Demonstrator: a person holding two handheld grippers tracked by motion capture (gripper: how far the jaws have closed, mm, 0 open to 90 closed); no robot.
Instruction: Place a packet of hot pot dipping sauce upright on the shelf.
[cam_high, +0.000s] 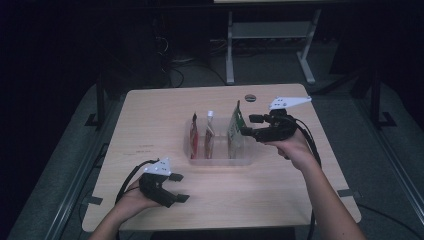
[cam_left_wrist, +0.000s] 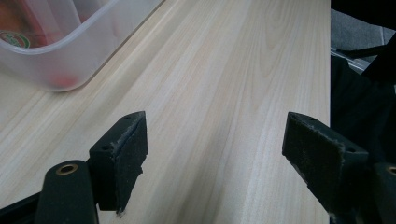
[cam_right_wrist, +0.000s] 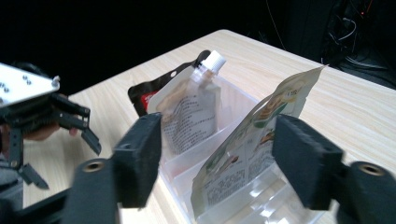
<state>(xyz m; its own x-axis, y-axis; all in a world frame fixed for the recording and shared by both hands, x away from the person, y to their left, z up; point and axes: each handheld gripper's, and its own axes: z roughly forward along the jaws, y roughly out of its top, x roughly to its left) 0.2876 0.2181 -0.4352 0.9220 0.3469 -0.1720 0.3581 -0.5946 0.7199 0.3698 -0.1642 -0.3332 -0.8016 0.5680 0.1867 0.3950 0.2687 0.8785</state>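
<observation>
Right gripper (cam_right_wrist: 217, 163) stands open astride the green pouch (cam_right_wrist: 247, 149), upright in the bin (cam_high: 220, 159) at table centre (left gripper (cam_high: 175, 187), 7 o'clock, open too). Unsupported, the pouch could flop.

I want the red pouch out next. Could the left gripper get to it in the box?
Probably yes. The left gripper is open over bare table, the red pouch stands in the box's nearest end slot, and nothing lies between them.

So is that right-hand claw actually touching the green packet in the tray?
Apart. In the right gripper view, the right gripper has its jaws spread wide, and the green pouch stands between them in the clear tray with visible space on both sides.
</observation>
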